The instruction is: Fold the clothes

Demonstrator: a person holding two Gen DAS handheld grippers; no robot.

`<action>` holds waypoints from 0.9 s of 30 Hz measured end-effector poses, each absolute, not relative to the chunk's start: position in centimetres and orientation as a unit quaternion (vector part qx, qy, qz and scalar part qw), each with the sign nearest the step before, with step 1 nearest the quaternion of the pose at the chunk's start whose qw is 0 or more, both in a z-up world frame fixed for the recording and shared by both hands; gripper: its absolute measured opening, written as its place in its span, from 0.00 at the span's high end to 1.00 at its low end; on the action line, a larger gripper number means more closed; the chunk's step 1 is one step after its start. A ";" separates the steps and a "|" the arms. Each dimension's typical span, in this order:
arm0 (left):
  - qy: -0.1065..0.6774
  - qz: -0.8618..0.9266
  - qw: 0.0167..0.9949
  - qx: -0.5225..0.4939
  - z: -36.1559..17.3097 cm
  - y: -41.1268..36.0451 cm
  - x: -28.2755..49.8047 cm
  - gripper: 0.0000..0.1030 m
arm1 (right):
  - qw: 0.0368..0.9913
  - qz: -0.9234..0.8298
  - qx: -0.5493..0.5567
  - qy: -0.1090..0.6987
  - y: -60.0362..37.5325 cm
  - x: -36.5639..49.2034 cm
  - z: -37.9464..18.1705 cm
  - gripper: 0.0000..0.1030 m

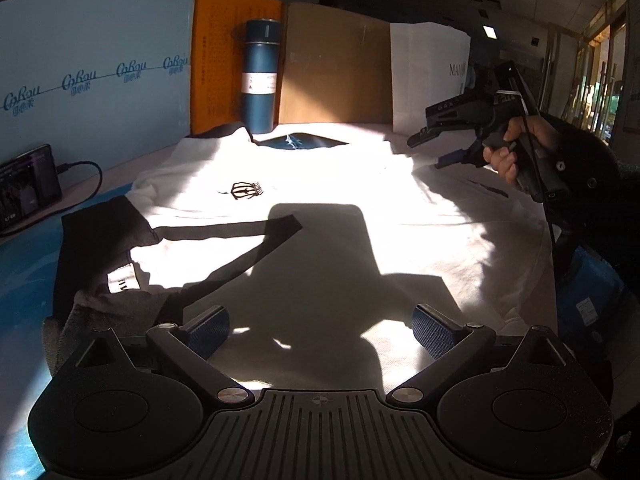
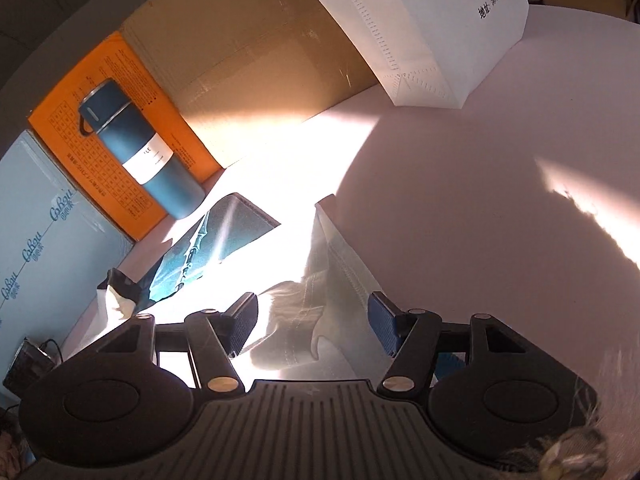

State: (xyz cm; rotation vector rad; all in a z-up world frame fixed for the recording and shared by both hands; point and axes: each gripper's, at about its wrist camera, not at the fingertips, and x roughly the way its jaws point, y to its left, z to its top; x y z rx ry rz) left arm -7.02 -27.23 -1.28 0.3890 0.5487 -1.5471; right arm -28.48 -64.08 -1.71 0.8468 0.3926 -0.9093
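1. White shirt point(image 1: 320, 208) lies spread across the frame's middle, long axis running left to right.
2. Right gripper point(image 2: 312, 316), jaws open, straddles its sleeve point(image 2: 340, 264) at lower centre, nearer.
3. Left gripper point(image 1: 320, 326), open, hovers over the hem, bottom centre.

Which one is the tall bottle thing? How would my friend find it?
Look at the far edge of the table, where flat boards lean in a row. The dark blue cylindrical metal flask stands upright in front of the orange printed board, just beyond the white T-shirt. It is the only round, upright thing there, with a white label band.
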 end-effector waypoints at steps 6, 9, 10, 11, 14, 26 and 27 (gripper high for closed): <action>0.254 -0.688 0.660 0.161 -1.3 -27.2 -6.6 0.03 | 0.831 -0.409 0.320 0.201 -65.2 -25.4 -2.1 0.95; 0.257 -0.689 0.659 0.159 -1.3 -27.2 -6.5 0.02 | 0.824 -0.447 0.278 0.210 -66.1 -24.7 -2.5 0.97; 0.257 -0.689 0.659 0.158 -1.3 -27.2 -6.5 0.02 | 0.819 -0.454 0.278 0.211 -66.6 -24.8 -2.8 0.97; 0.258 -0.689 0.659 0.157 -1.3 -27.2 -6.5 0.02 | 0.816 -0.462 0.275 0.210 -66.8 -25.0 -2.9 0.97; 0.260 -0.689 0.659 0.155 -1.3 -27.2 -6.4 0.02 | 0.808 -0.491 0.257 0.202 -66.5 -26.1 -2.5 0.96; 0.258 -0.685 0.669 0.132 -1.1 -26.8 -5.8 0.02 | 0.932 -0.354 0.053 0.058 -47.7 -36.4 0.5 0.01; 0.258 -0.684 0.670 0.127 -1.0 -26.7 -5.7 0.02 | 0.939 -0.335 0.056 0.059 -46.1 -37.0 -0.1 0.01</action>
